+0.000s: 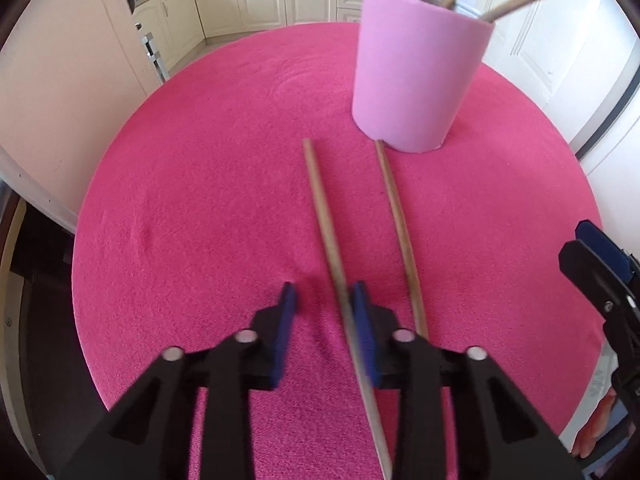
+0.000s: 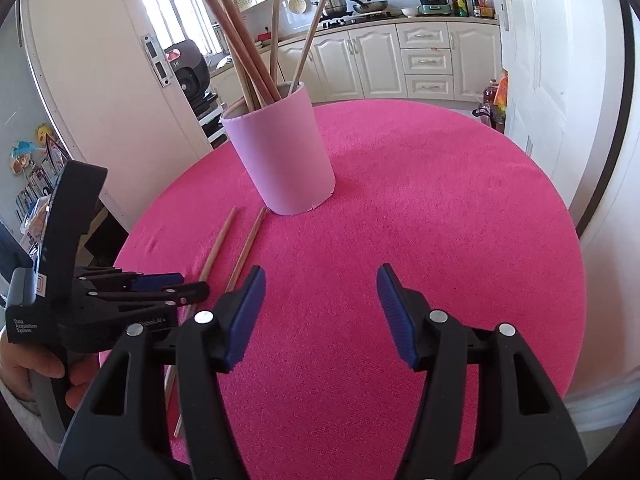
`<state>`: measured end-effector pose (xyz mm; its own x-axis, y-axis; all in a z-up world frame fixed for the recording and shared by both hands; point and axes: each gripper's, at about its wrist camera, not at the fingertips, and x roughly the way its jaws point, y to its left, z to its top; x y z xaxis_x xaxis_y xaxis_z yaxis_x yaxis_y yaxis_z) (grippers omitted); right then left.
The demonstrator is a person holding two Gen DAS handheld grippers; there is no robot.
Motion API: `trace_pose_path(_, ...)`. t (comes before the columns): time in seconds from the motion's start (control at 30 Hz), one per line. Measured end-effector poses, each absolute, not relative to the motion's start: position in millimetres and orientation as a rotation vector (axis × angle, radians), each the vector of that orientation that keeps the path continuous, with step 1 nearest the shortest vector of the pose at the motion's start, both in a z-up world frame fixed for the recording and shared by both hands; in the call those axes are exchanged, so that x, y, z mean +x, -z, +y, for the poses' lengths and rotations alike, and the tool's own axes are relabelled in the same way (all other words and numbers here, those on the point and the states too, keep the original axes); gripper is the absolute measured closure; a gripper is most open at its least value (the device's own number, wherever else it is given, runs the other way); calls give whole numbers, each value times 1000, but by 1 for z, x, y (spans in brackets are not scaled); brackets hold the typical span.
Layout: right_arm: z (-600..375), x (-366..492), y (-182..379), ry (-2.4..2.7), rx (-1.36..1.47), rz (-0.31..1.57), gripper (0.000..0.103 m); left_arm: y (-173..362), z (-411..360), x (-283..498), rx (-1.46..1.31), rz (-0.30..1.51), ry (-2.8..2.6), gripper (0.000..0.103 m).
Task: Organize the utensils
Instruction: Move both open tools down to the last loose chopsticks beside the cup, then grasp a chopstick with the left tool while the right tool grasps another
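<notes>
Left wrist view: the left gripper (image 1: 322, 300) straddles one chopstick (image 1: 320, 204) lying on the pink bench (image 1: 180, 200), its pads apart, the stick against the right pad only. A second chopstick (image 1: 396, 220) lies beside it, its far end touching the pink holder (image 1: 416, 84). The right gripper (image 2: 320, 284) hovers with its pads apart and nothing between them.

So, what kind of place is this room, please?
Most likely a home kitchen with a dining corner. Cream cabinets run under a counter, pans sit on a stove, and a round table with a pink cloth holds a pink holder full of chopsticks.
</notes>
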<state>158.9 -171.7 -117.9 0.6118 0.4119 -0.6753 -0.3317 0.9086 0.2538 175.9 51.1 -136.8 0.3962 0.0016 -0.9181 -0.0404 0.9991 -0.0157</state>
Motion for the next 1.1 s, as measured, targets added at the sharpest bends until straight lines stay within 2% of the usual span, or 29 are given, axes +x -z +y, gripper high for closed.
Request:
trace_pose_path(0.07, -162, 163, 118, -439, 84, 841, 45, 137, 54, 177, -66, 1164, -20, 91)
trace_pose_path(0.27, -117, 176, 125, -517, 12, 993, 45, 132, 78, 168, -161, 1149, 5, 95)
trace_pose_path(0.33, -101, 180, 129, -542, -14, 1044, 57, 130, 84, 164, -182, 1138, 6, 95)
trace_pose_path(0.37, -93, 181, 131, -539, -33, 1065, 72, 130, 87, 162, -188, 1133, 4, 95)
trace_pose_path(0.63, -59, 186, 141, -516, -116, 1154, 72, 138, 101, 165, -215, 1130, 27, 95)
trace_pose_path(0.73, -52, 187, 145, -500, -159, 1150, 80, 139, 100, 164, -218, 1125, 33, 95)
trace_pose_path(0.77, -53, 188, 146, -491, -169, 1145, 88, 139, 100, 163, -219, 1125, 34, 95)
trace_pose_path(0.8, -53, 188, 147, -492, -170, 1142, 92, 139, 100, 163, -220, 1124, 35, 95)
trace_pose_path(0.9, -60, 187, 147, -518, -172, 1142, 97, 141, 101, 165, -224, 1116, 36, 95)
trace_pose_path(1.1, -76, 179, 138, -598, -131, 1101, 97, 131, 98, 159, -221, 1063, 37, 95)
